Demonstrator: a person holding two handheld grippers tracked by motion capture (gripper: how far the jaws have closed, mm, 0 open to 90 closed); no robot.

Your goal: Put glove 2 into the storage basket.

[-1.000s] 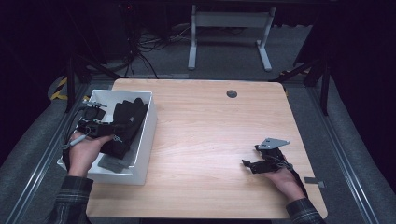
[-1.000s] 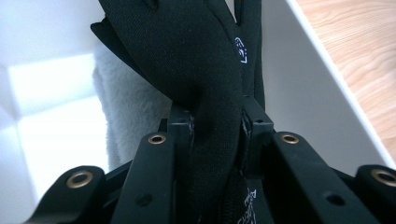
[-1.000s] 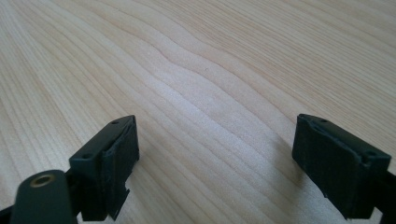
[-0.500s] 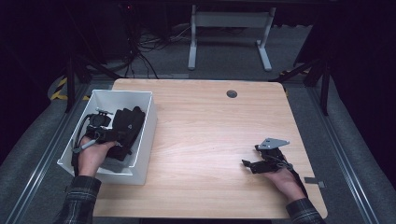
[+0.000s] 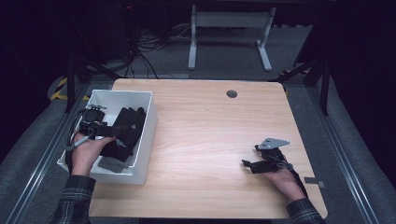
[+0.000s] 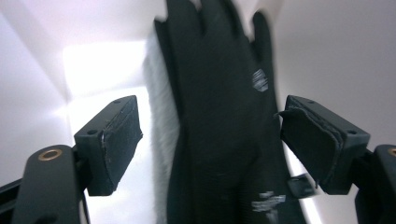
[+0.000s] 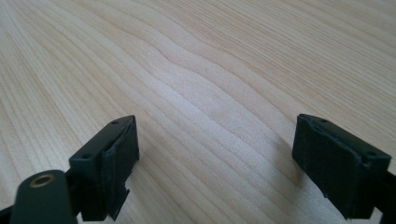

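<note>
At the left of the high view, the left gripper (image 5: 100,128) is spread wide over the black fabric glove (image 6: 219,116) inside the white plastic bin (image 5: 144,128). The right gripper (image 5: 261,161), also spread, rests on the light wooden surface (image 5: 210,140) at lower right.

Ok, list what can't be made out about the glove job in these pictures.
- Black gloves in the white bin, high view: too dark to count.
- Glove, left gripper view: blurred, wrist end cut off by the bottom edge.
- Left gripper, high view: fingers merge with the gloves.
</note>
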